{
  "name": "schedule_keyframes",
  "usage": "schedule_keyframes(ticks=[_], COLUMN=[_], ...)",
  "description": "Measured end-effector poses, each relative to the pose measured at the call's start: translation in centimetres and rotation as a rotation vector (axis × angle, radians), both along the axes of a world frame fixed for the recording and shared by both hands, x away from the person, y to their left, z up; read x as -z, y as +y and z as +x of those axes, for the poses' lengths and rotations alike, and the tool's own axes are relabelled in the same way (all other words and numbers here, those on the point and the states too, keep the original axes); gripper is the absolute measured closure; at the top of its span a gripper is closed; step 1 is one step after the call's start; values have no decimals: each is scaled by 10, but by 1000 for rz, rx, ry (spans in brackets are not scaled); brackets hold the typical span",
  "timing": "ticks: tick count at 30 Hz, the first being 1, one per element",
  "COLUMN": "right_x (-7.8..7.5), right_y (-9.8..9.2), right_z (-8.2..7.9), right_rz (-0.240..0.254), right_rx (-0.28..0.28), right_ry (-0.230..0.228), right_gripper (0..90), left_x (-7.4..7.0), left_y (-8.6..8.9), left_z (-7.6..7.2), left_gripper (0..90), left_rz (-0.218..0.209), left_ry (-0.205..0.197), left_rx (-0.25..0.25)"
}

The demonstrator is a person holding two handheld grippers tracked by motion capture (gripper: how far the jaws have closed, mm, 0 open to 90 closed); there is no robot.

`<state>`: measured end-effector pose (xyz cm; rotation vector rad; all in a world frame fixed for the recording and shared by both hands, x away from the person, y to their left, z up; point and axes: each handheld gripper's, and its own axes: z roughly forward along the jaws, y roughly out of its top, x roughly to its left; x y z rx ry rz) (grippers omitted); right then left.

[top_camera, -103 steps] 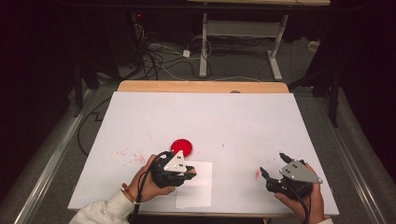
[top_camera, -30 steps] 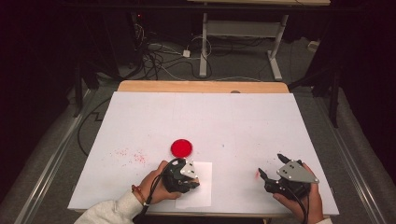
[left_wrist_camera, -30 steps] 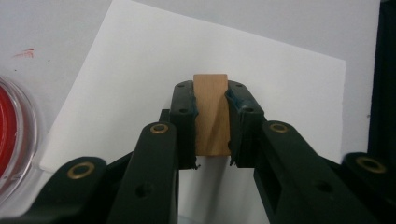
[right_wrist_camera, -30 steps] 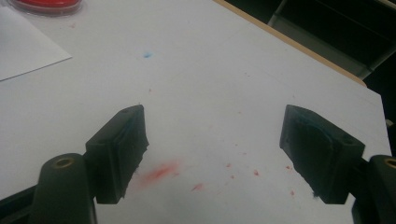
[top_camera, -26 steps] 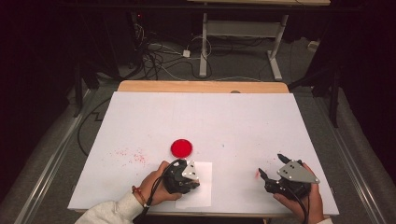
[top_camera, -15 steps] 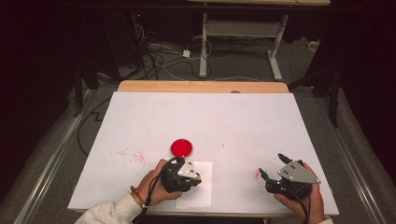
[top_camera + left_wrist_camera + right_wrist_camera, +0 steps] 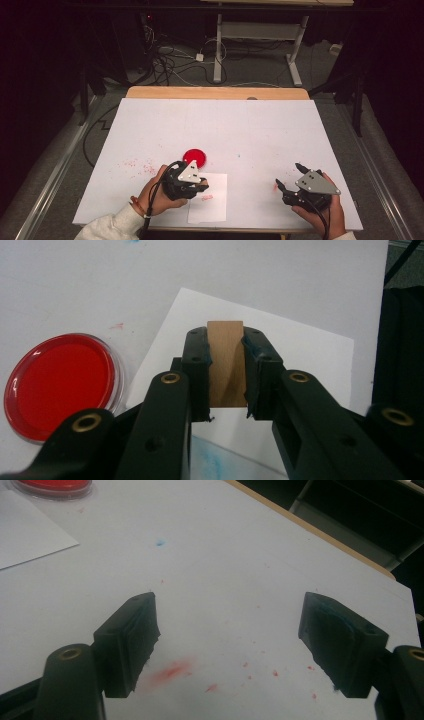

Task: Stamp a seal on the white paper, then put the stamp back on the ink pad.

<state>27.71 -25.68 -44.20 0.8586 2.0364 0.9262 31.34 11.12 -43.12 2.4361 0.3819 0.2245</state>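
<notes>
Stamp (image 7: 226,362) sits clenched in our left gripper (image 7: 226,390) over paper (image 7: 310,347); right gripper (image 7: 227,647) released; next, we press down squarely.

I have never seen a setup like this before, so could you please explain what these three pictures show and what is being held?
There is no robot here: a person stands at a table covered in white and holds a hand tool with two black jaws in each hand.

The high view looks down from above the person's side. The other two come from small cameras riding on each tool, looking along its jaws.

The left gripper is closed on a small wooden block, probably a stamp, held over a white sheet of paper that already carries a red mark. Beside the paper sits a round dish of red ink.

The right gripper rests near the table's edge with its jaws wide apart, holding nothing. Red smudges dot the table covering below it.
</notes>
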Motion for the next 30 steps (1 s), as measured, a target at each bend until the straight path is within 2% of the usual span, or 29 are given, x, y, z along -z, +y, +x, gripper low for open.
schedule_keyframes(ticks=[15,18,27,30], right_x=[0,-1,1,1], right_y=[2,2,1,3], right_z=[1,1,1,-1], right_rz=[1,8,9,3], right_rx=[-9,-12,-8,-15], right_ry=[3,-5,8,7], right_gripper=[240,240,240,240], left_x=[-5,-7,-16,-18], left_y=[12,15,28,29], left_z=[5,9,25,32], left_gripper=[734,734,734,734], left_rz=[-15,-17,-49,-45], left_ry=[-11,-12,-6,-10], left_rx=[-36,-48,-89,-107])
